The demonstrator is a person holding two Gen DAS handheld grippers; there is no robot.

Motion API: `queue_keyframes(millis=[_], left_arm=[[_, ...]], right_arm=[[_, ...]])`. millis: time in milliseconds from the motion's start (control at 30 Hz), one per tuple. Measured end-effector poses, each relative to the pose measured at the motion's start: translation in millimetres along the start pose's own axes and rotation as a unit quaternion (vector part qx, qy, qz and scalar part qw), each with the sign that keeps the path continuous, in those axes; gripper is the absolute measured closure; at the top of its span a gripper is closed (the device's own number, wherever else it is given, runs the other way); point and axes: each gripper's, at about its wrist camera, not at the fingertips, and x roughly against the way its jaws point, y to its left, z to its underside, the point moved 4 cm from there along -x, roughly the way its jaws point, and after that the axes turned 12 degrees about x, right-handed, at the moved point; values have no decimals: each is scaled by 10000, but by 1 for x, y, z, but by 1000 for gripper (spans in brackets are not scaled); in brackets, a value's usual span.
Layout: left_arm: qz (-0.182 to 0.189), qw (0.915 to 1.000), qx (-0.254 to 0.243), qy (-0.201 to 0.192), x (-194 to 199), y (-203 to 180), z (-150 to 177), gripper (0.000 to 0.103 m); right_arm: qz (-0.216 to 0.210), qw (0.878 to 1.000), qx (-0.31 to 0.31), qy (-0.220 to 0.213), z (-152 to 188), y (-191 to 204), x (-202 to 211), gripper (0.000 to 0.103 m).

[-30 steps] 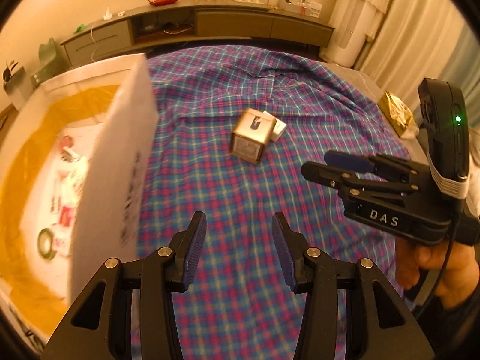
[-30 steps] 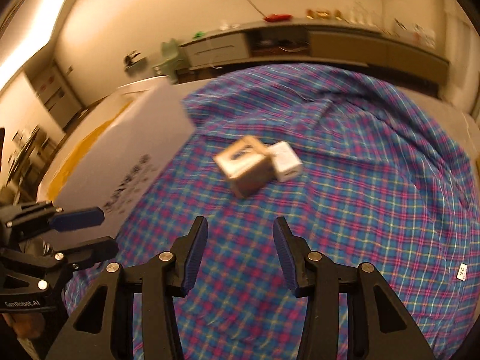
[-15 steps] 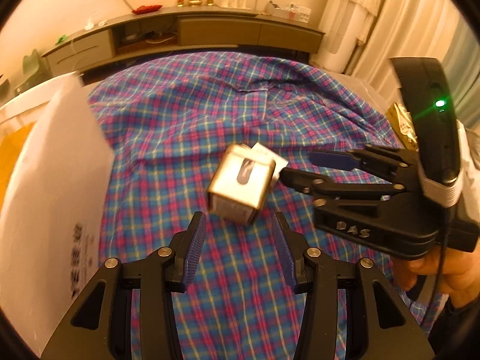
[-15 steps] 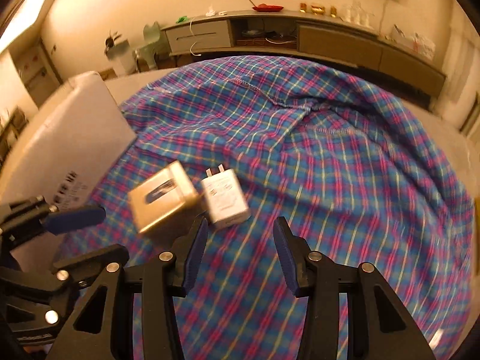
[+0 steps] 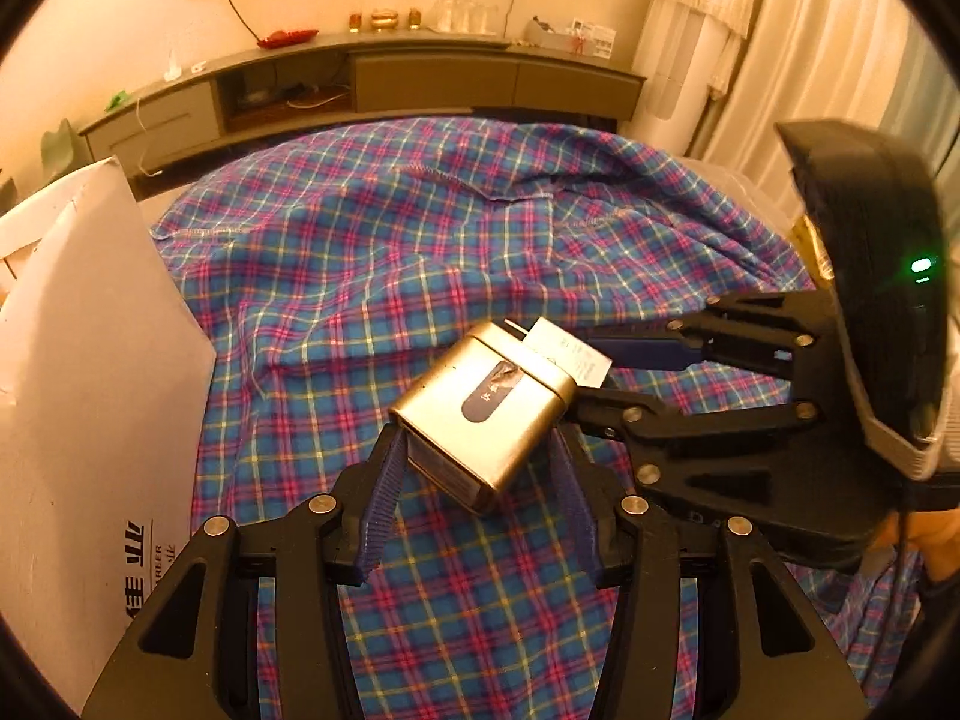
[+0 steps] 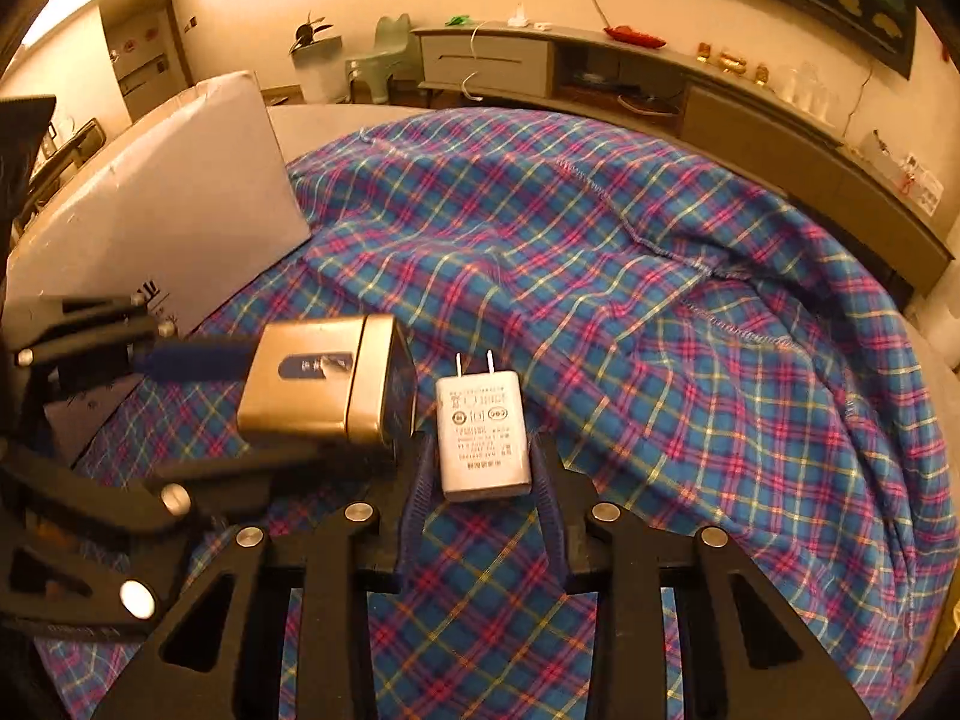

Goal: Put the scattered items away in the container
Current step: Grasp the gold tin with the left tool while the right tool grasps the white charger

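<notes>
My left gripper (image 5: 477, 468) has its jaws spread around a small gold metal tin (image 5: 483, 411), its blue pads flanking the tin's long sides without a visible squeeze. The tin looks rigid, light and slick, so I judge those flat sides the best hold. At three o'clock of it, touching or nearly so, a white plug-in charger (image 6: 485, 435) lies on the plaid cloth (image 6: 660, 312), prongs away from me. My right gripper (image 6: 480, 480) straddles the charger's smooth hard body, jaws parted. The white cardboard box (image 5: 90, 372) stands at nine o'clock.
</notes>
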Motion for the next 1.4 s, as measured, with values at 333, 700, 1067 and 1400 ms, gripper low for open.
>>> queue_keyframes(millis=[333,700,1067,1400], left_arm=[[492,9984,-31,260,-7,-11,4,49],[504,9971,-562,-8,-2,-29,-1,41],[265,9983,-507,-85,-36,-32,-21,41],[301,9985,-441,116,-44,-37,-23,49]], right_arm=[[101,9984,-536,137,8,-18,4,71],[116,9931,-1151,204,31,-37,37,71],[17,9916,-1246,340,37,-33,23,71],[7,9902,-1365,291,38,-37,24,71]])
